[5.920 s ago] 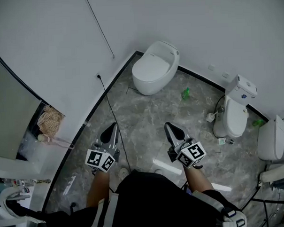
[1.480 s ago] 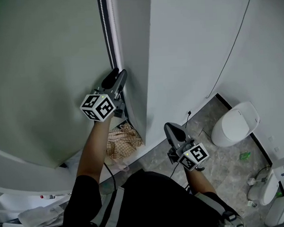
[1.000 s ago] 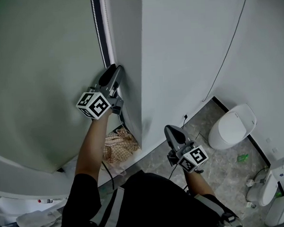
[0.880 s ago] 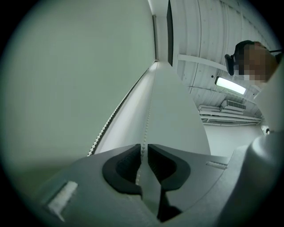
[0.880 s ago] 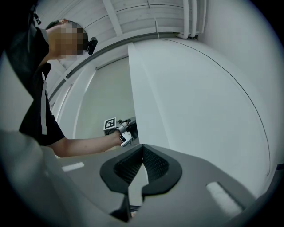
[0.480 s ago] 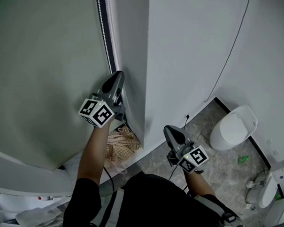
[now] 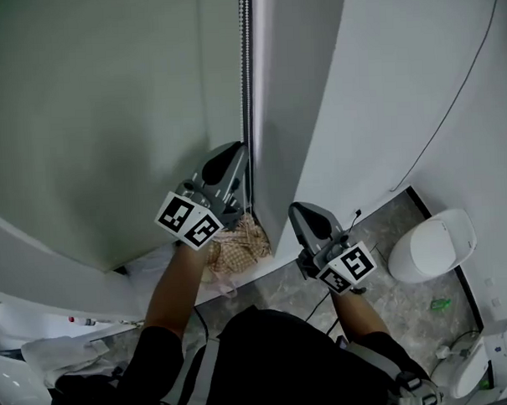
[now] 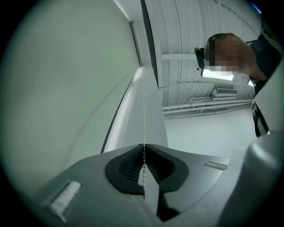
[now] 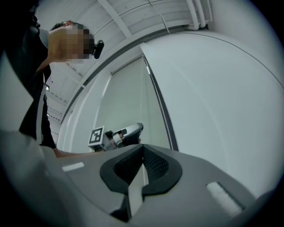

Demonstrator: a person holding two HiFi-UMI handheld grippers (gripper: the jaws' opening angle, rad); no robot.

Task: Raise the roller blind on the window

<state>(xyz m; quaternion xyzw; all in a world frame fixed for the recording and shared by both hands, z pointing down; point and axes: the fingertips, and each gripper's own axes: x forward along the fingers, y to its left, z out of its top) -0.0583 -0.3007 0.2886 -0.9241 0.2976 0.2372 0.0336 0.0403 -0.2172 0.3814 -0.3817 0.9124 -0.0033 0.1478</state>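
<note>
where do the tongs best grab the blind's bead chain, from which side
Pinch the bead chain on its straight hanging stretch, from the room side, squeezing across it: it is thin and vertical. The left tongs are shut on it that way.

The grey marbled floor (image 7: 393, 321) fills the lower right, carrying a white toilet (image 7: 431, 244) and a small green object (image 7: 440, 303).

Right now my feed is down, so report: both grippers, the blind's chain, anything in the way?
Left gripper jaws just closed on the thin white bead chain. Right gripper shut, empty. Pale grey-green roller blind down. Nothing blocks the chain.
</note>
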